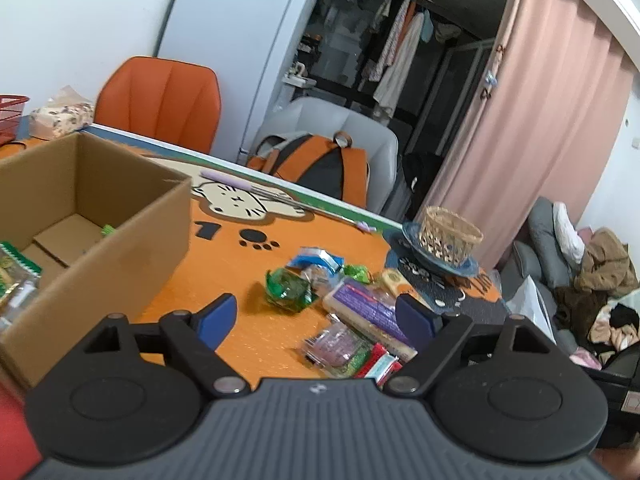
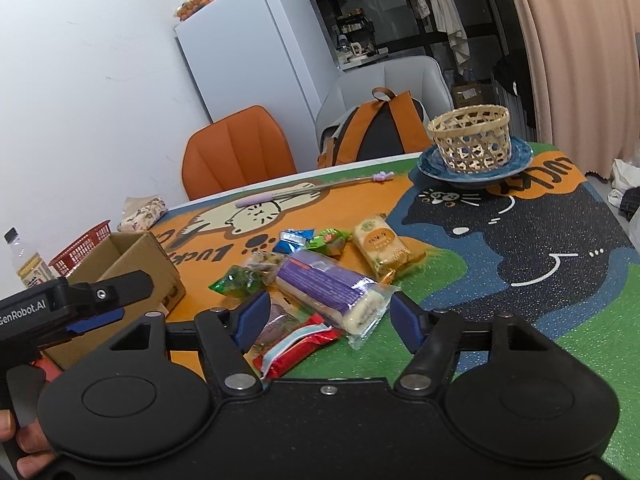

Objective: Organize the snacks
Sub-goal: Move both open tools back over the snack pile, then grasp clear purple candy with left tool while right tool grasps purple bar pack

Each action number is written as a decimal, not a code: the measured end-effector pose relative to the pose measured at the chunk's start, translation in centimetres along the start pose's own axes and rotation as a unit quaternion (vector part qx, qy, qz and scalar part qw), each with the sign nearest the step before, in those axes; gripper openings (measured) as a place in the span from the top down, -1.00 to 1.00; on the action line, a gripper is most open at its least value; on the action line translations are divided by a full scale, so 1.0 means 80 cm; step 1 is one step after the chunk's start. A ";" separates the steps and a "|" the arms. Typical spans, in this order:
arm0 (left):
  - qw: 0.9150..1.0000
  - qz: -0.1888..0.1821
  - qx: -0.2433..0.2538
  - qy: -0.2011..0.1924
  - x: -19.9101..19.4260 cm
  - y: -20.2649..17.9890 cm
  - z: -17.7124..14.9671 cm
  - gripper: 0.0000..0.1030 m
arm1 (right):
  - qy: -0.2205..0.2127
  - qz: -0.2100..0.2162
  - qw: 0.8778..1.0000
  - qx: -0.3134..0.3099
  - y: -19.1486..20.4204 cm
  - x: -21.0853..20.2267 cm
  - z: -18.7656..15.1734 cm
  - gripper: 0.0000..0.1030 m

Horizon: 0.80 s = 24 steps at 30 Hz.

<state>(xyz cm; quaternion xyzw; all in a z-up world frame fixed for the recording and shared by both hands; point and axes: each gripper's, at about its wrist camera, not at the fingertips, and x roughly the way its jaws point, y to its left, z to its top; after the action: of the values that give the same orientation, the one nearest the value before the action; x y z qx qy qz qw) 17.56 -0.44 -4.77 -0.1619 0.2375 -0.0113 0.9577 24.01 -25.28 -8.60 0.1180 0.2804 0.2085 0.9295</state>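
Snacks lie in a loose pile on the orange-and-green table mat (image 2: 500, 320), just beside the cardboard box (image 1: 120, 240), which stands open-topped, presumably as the collecting bin; at least 1 green-edged packet (image 1: 16, 268) already sits inside it.

Left gripper (image 1: 316, 320): jaws wide apart, nothing between the pads. It hovers over bare mat between box and pile, with the green wrapper (image 1: 288, 286) ahead of it.

Right gripper (image 2: 326, 316): jaws part-open, straddling the end of the purple packet (image 2: 328, 284), which lies on the red packet (image 2: 300, 346). Pads do not appear to press on it, so no grip yet. Purple packet looks like the pick target, being topmost and nearest.

Yellow packet (image 2: 380, 248) lies apart from the pile. Wicker basket (image 2: 472, 140) stands on a blue plate (image 2: 520, 156) at the far corner; its part in the sorting is unclear.
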 end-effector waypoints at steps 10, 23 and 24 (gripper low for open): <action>0.999 -0.007 0.014 0.037 0.058 -0.011 -0.012 -0.59 | 0.004 -0.015 1.000 0.002 -0.017 0.020 0.008 -0.28; 0.995 0.009 0.036 0.090 0.103 -0.017 -0.036 -0.21 | 0.000 -0.033 0.999 0.023 -0.048 0.012 0.006 -0.29; 0.995 0.011 0.042 0.087 0.103 -0.018 -0.038 -0.19 | 0.000 -0.032 0.999 0.025 -0.048 0.013 0.005 -0.29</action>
<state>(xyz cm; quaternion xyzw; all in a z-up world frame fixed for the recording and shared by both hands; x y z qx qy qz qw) 23.55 -3.54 -10.59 -0.1167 0.3213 -0.0245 0.9394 26.29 -28.23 -10.05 0.1320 0.2891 0.1720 0.9324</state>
